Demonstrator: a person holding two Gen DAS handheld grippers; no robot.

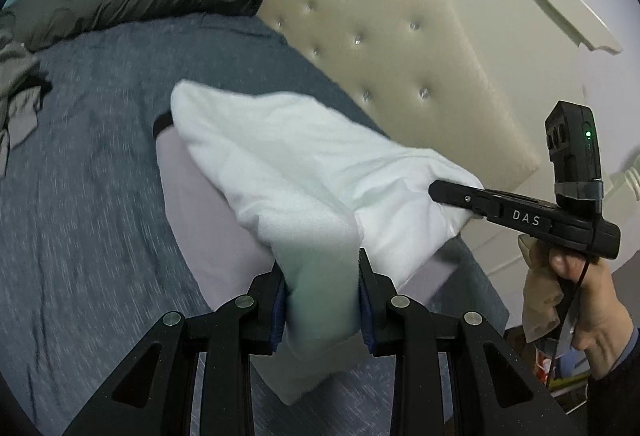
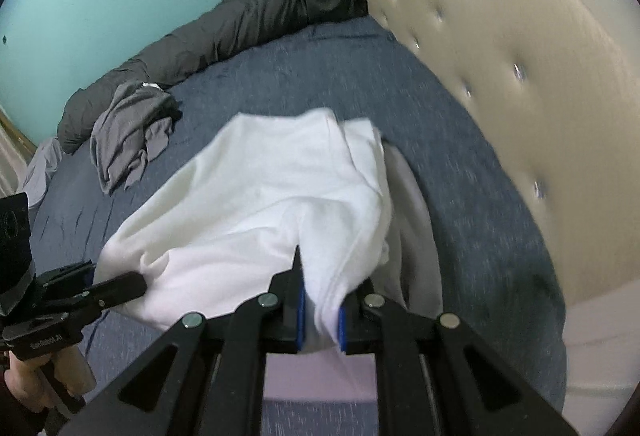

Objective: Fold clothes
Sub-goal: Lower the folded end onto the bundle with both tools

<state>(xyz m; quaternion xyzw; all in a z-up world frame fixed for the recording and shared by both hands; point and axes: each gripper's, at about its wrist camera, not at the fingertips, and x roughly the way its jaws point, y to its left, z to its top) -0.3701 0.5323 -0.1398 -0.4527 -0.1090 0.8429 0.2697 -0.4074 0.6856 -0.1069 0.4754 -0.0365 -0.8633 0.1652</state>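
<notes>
Over bed (image 1: 80, 196): white shirt (image 1: 288, 164) held above lilac cloth (image 1: 224, 244)
Left gripper (image 1: 320, 300): clamped on shirt
Right gripper (image 2: 322, 320): clamped on shirt

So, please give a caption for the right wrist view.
Both grippers, right gripper and left gripper, hold a white garment above the blue bed.

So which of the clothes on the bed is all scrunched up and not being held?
The grey garment, crumpled by the dark duvet. The white garment is held by both grippers, left and right.
</notes>
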